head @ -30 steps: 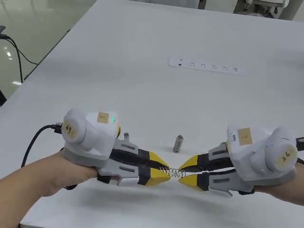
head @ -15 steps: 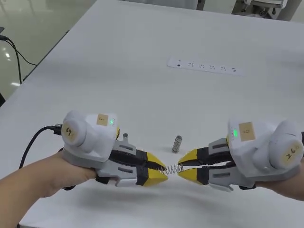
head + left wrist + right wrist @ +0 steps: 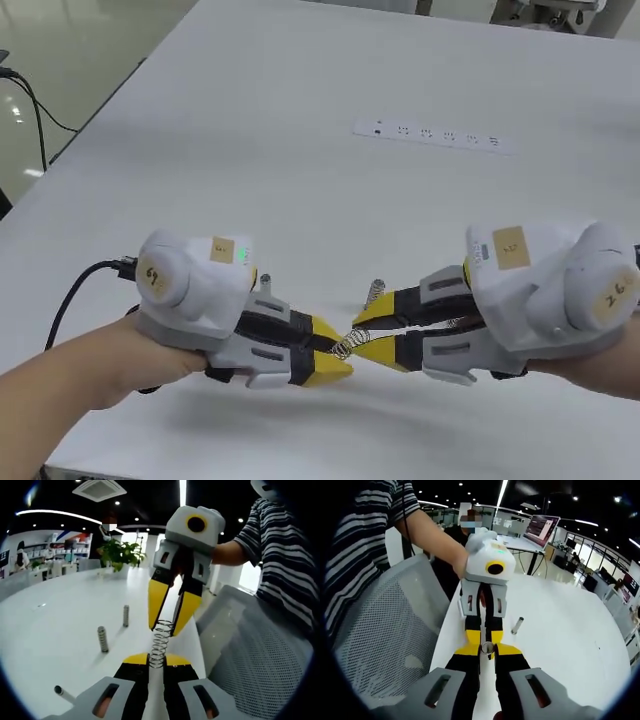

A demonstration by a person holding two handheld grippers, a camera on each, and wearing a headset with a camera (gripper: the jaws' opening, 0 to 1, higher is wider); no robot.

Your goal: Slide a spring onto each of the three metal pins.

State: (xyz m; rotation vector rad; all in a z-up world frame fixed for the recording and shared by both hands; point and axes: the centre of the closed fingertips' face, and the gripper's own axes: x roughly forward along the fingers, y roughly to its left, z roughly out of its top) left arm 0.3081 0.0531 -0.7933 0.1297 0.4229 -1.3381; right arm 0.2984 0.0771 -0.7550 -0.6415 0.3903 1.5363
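Right gripper (image 3: 364,335) has swung in and upward since a second ago, so its yellow tips now overlap those of the left gripper (image 3: 335,353) instead of meeting them nose to nose, and the spring (image 3: 346,346) between them has tipped up at an angle. Both tools are held low over the near edge of the white desk (image 3: 300,180), pointing at each other, each gripped in a fist from behind.

From the left gripper view the spring runs straight out of that gripper's pressed-together jaws to the right gripper's jaws, which narrow in a V onto its far end. From the right gripper view the spring is seen end-on as a small ring pinched between that gripper's jaws.

On the desk, the left gripper view shows a pin already wearing a spring (image 3: 103,639), a bare pin (image 3: 126,615) beyond it, and a third pin (image 3: 60,691) at the lower edge. The head view adds a power strip (image 3: 435,135) farther back.

Round stickers read roughly "69" on the left tool and "26" on the right; the square yellow labels are too small to read.
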